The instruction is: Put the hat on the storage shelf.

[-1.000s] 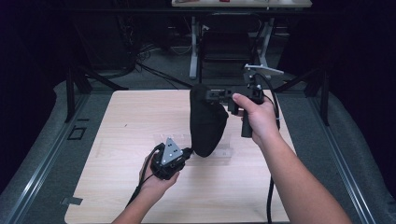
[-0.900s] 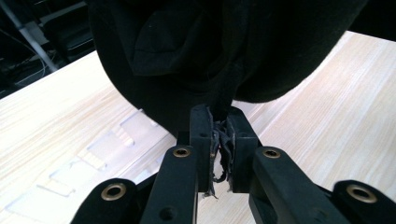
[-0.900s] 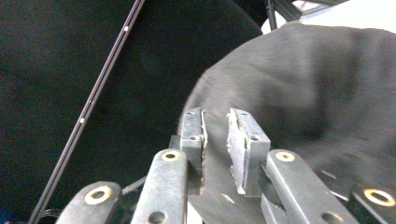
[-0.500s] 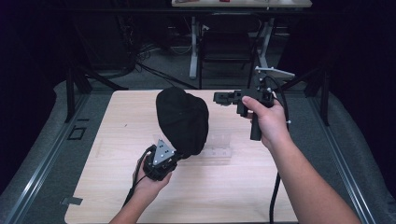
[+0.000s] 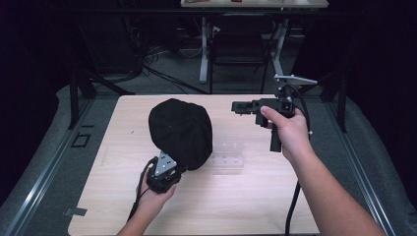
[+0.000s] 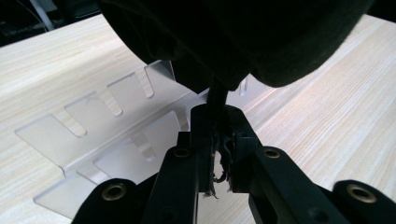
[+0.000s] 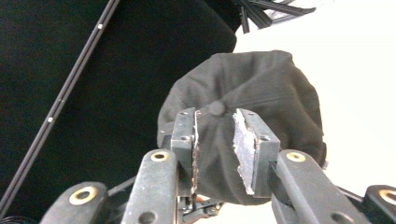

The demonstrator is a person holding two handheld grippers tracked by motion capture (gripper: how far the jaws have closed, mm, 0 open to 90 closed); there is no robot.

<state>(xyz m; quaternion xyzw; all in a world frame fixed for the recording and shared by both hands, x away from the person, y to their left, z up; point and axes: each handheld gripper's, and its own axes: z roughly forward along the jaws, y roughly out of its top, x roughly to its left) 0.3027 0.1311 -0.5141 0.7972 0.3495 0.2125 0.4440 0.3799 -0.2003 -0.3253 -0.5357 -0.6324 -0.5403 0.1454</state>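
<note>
Text on cap (image 5: 181,132): I can read none.
Text on clear rack (image 6: 116,130): none that I can make out.
Text on tabletop (image 5: 236,196): none legible to me.
Marks on claws: I see no label or number.

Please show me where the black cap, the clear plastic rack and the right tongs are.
black cap (image 5: 181,130), high view, the middle of its rounded crown.
clear plastic rack (image 5: 230,156), high view, its flat top right of the cap.
right tongs (image 7: 215,140), right gripper view, the gap between the two open tips.
</note>
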